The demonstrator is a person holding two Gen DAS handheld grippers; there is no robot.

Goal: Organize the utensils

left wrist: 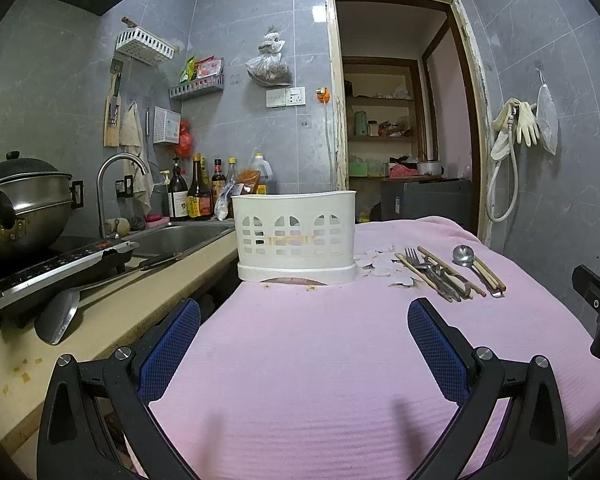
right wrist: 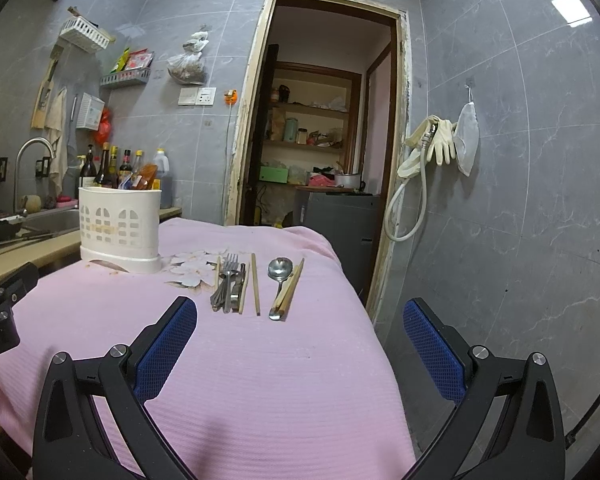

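A white slotted utensil holder stands upright at the far left of the pink-covered table. To its right lie forks, wooden chopsticks and a metal spoon side by side. My left gripper is open and empty, hovering above the cloth in front of the holder. My right gripper is open and empty, just short of the utensils.
A counter at the left carries a sink, tap, induction hob with pot, a spatula and sauce bottles. A doorway opens behind the table. Gloves and a hose hang on the right wall.
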